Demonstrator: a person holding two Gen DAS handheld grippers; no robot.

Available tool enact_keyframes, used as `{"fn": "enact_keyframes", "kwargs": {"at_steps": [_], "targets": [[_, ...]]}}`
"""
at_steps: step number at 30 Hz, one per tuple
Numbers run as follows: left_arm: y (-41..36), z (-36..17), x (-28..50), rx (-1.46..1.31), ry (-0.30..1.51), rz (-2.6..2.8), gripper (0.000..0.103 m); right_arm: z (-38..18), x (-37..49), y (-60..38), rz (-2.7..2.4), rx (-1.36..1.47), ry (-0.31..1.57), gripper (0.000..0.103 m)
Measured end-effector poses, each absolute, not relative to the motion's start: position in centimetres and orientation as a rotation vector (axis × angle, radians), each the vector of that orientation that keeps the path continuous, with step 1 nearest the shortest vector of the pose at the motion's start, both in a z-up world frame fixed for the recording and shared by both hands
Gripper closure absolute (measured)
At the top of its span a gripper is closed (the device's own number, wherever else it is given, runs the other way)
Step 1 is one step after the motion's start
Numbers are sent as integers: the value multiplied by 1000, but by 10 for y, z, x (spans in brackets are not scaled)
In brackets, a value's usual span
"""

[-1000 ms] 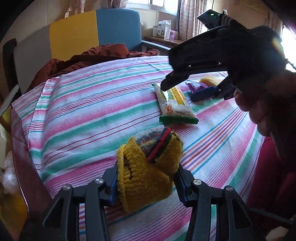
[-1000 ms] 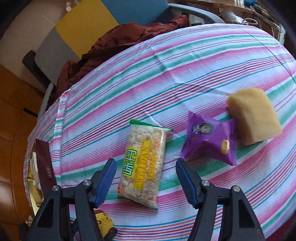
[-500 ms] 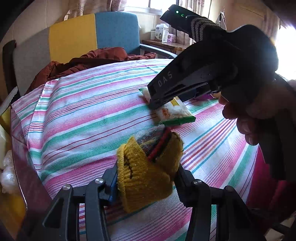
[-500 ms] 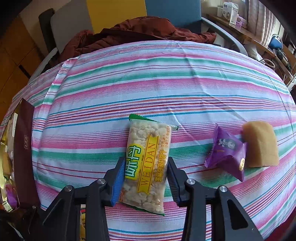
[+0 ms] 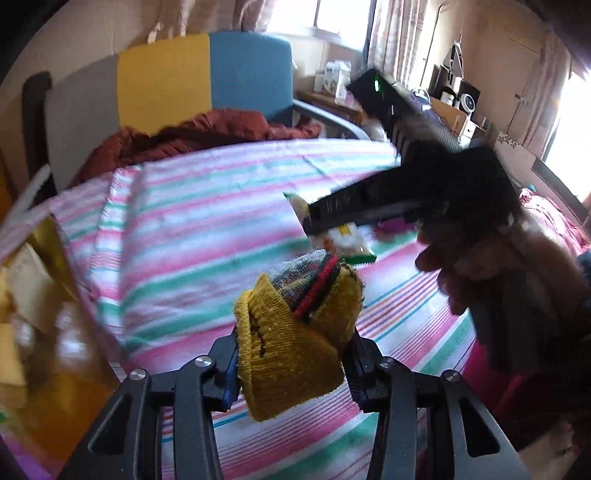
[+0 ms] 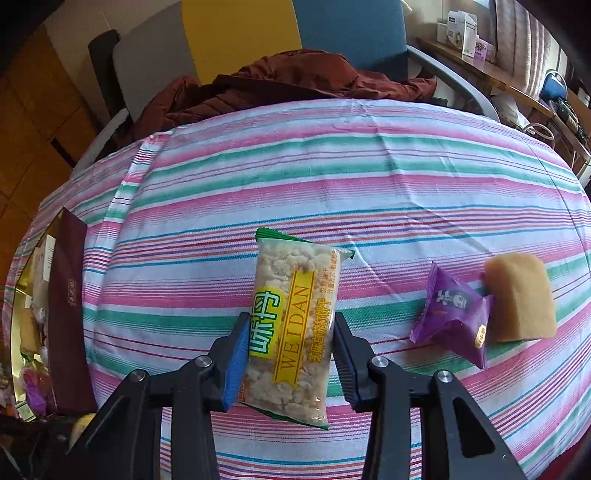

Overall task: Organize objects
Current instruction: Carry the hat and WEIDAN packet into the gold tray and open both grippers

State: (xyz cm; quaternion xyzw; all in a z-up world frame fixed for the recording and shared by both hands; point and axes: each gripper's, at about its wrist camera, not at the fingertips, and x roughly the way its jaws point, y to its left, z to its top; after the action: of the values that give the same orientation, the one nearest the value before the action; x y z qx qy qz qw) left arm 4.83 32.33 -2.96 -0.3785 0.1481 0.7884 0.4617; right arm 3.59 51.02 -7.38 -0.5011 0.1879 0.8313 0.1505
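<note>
A yellow knitted sock [image 5: 295, 347] with red and dark stripes sits between the pads of my left gripper [image 5: 290, 363], whose jaws are closing on it and hold it above the striped tablecloth [image 5: 177, 236]. My right gripper [image 6: 290, 332] is shut on a clear snack packet [image 6: 295, 314] with a yellow label, pads pressing both long sides. In the left wrist view, the right gripper's black body [image 5: 406, 199] and the hand holding it cover most of that packet [image 5: 347, 240].
A purple packet [image 6: 454, 321] and a tan sponge-like block [image 6: 517, 299] lie to the right of the snack. An open box with a maroon lid [image 6: 66, 325] stands at the table's left edge. A brown jacket [image 6: 277, 85] lies on the chair [image 6: 240, 29] behind.
The right gripper came down over the snack packet and closed on its sides. The left gripper rose from the cloth with the sock still in it.
</note>
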Motion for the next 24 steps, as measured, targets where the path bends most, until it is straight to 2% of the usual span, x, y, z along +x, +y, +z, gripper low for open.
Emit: {"fn": "enact_keyframes", "kwargs": {"at_steps": [10, 17, 24], "targets": [[257, 24, 47, -840, 307, 2143, 56, -59, 35, 483, 2535, -1414, 480, 61], [212, 22, 30, -880, 240, 2238, 56, -59, 31, 462, 2602, -1443, 477, 61], [154, 20, 13, -955, 93, 2303, 56, -38, 39, 427, 2693, -1414, 546, 61]]}}
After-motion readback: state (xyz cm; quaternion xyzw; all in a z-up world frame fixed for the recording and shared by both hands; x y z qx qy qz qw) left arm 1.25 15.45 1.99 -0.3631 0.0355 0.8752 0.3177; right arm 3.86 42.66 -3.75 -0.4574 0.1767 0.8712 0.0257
